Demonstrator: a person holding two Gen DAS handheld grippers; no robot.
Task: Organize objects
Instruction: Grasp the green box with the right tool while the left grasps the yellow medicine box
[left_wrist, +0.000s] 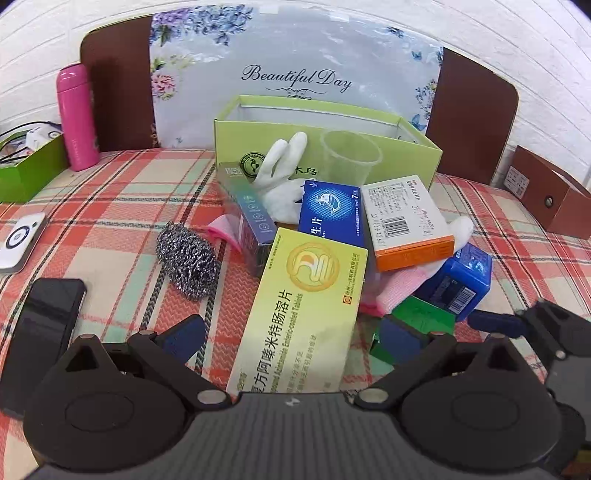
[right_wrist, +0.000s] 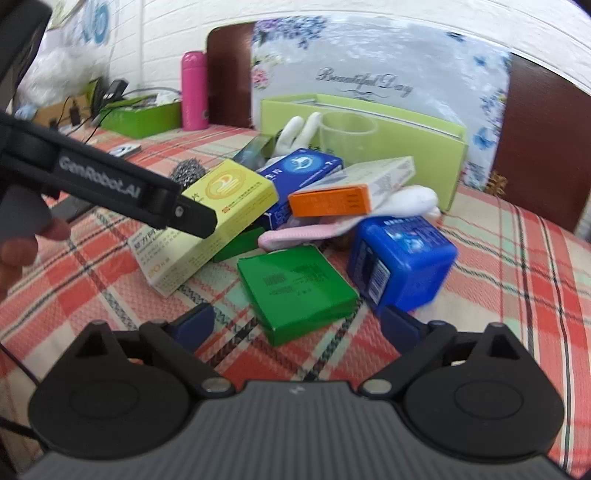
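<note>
On plaid cloth: yellow carton (left_wrist: 299, 314) glossy, tilted | left tool (left_wrist: 291, 341) spread | right tool (right_wrist: 299, 325) spread

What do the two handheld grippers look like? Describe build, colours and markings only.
Both match: the left gripper and right gripper have a ribbed grey body, two round black housings with black linkage arms and silver pins, and dark blue finger pads. The right wrist view shows white "GenRobot.AI" lettering on the left one's black side, with bare fingers behind it.
</note>
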